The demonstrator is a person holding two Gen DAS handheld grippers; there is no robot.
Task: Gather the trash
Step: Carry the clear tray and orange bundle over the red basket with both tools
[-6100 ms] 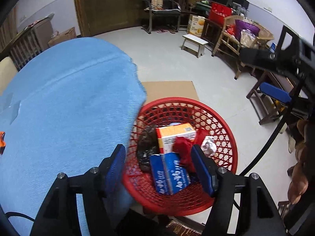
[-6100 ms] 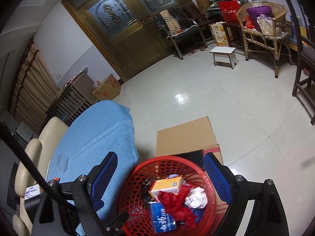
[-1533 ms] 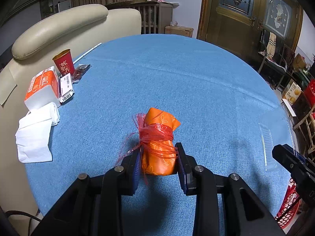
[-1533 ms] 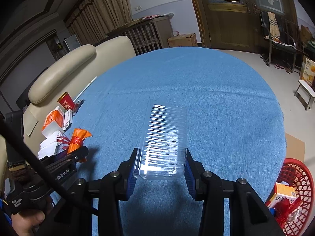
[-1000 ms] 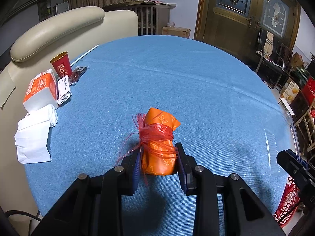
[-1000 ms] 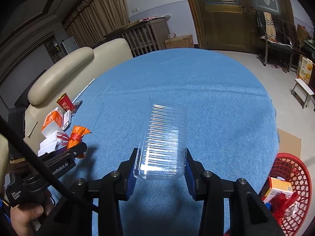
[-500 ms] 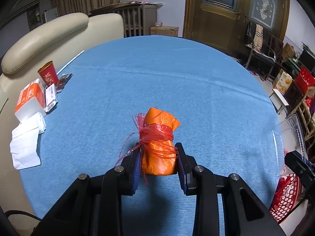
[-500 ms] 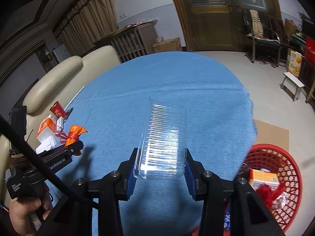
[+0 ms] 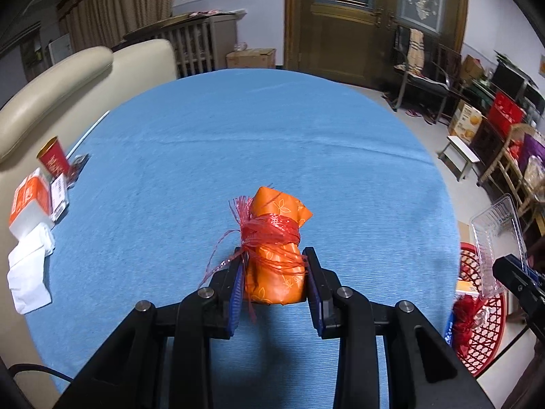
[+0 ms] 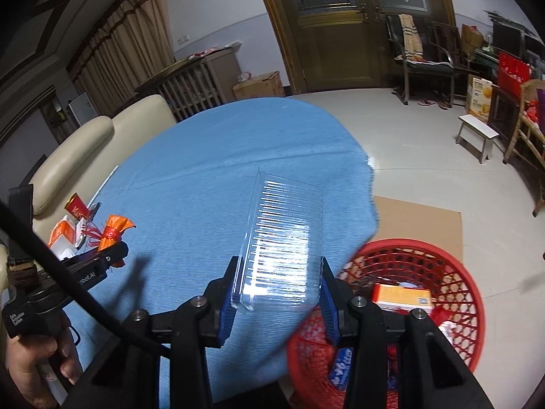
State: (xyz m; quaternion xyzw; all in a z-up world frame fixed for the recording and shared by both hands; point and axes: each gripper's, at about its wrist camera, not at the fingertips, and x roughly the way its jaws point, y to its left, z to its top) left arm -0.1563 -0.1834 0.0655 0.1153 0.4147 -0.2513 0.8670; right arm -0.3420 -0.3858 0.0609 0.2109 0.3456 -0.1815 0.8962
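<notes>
- The left gripper [image 9: 276, 281] squeezes an orange bundle [image 9: 277, 266] tied with red string; its long side points away from the camera, above the blue table [image 9: 238, 143].
- The right gripper [image 10: 277, 291] squeezes a clear plastic tray [image 10: 284, 238], long side pointing away, at the table's edge.
- The red basket [image 10: 456, 272] sits on the floor, just right of the tray.

Wooden glazed doors [image 9: 374, 24], tan curtains [image 10: 133, 44]
</notes>
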